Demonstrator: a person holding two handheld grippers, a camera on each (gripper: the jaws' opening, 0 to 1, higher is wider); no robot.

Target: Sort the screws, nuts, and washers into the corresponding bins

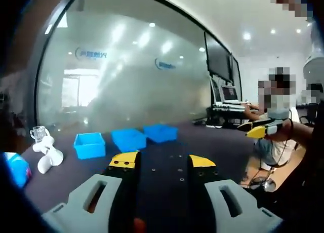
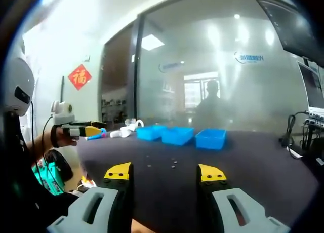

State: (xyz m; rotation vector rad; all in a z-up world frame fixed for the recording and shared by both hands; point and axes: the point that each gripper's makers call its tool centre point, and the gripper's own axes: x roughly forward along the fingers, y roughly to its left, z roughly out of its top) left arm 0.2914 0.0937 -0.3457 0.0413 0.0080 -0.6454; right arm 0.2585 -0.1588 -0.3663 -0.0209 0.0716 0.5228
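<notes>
In the left gripper view I see my left gripper (image 1: 163,160) with its two yellow-tipped jaws spread apart and nothing between them; it hangs above the dark table (image 1: 167,147), not touching it. Beyond the jaws three blue bins (image 1: 128,139) stand in a row on the table, close beside each other, near the frosted glass wall (image 1: 126,71). Between the jaws and the bins some small pieces of hardware (image 1: 177,169) lie scattered on the dark surface; they are too small for me to tell which are screws, nuts or washers. At the left of the table stands a white object (image 1: 46,154) with a small clear glass (image 1: 38,133) just behind it. At the right edge of this view the right gripper (image 1: 262,127) comes in, held in a hand; its yellow tips appear close together, but I cannot tell if they are fully pressed.

In the right gripper view the right gripper (image 2: 166,172) shows its jaws wide apart and empty, above the same table (image 2: 243,172); the three bins (image 2: 177,134) stand farther away, and the small hardware (image 2: 173,163) lies between. At the left a hand holds the left gripper (image 2: 91,130); a red paper decoration (image 2: 80,76) hangs on the wall behind.
</notes>
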